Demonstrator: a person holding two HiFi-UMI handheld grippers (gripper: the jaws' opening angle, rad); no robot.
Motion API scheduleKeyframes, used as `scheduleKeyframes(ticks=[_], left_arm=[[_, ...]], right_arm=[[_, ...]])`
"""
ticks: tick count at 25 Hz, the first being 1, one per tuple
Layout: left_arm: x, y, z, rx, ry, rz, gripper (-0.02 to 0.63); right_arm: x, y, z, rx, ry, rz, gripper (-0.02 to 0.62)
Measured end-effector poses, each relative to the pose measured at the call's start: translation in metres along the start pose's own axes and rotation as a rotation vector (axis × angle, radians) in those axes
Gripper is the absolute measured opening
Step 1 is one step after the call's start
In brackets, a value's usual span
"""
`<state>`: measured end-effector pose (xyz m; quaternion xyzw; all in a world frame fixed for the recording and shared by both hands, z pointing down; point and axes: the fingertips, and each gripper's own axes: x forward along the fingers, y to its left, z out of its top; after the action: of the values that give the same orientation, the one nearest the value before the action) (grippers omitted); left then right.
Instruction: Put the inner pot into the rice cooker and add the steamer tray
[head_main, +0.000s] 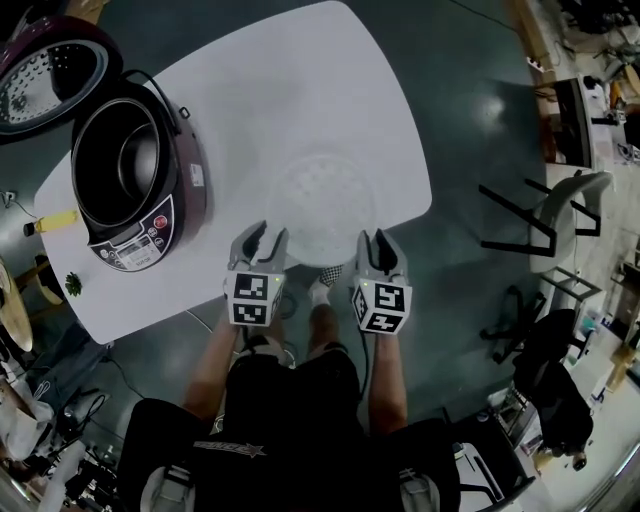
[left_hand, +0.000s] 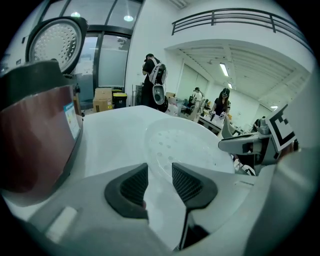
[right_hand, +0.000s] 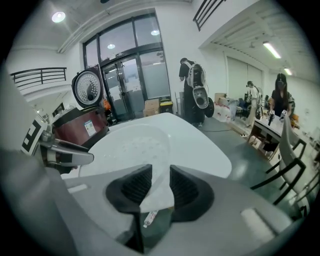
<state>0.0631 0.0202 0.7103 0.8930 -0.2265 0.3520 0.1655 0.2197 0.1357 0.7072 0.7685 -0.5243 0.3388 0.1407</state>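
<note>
Although we can read none of the print at this size, the white worktop (head_main: 300, 90) carries a maroon rice cooker (head_main: 192, 190) at its left end. The cooker's lid (head_main: 45, 75) stands open. There is a pale control panel (head_main: 135, 245) on its front and a small blue-and-white sticker (left_hand: 70, 119) on its side. Inside the cooker sits the dark inner pot (head_main: 120, 160), with nothing visible in it. Well apart from it, at the worktop's near edge, is the translucent steamer tray (head_main: 320, 200), a shallow round dish dotted with holes and holding nothing. The left gripper (head_main: 262, 238) and the right gripper (head_main: 378, 245) each have their ribbed pads partway closed, pinching the tray's near rim on either side. The cubes on both grippers bear black-and-white square markers.
</note>
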Motion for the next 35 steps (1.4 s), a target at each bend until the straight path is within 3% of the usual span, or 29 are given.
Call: scheduleKeyframes(ticks=[21,35], left_arm=[[-0.088,0.019,0.094,0.018,-0.208,0.095,0.158],[-0.159,0.064,0.138,0.028,-0.347,0.202,0.155]], right_arm=[[-0.054,0.042,0.116,-0.112,-0.198,0.048,0.106],[-0.080,0.107,0.185,-0.182,-0.338,0.131,0.106]])
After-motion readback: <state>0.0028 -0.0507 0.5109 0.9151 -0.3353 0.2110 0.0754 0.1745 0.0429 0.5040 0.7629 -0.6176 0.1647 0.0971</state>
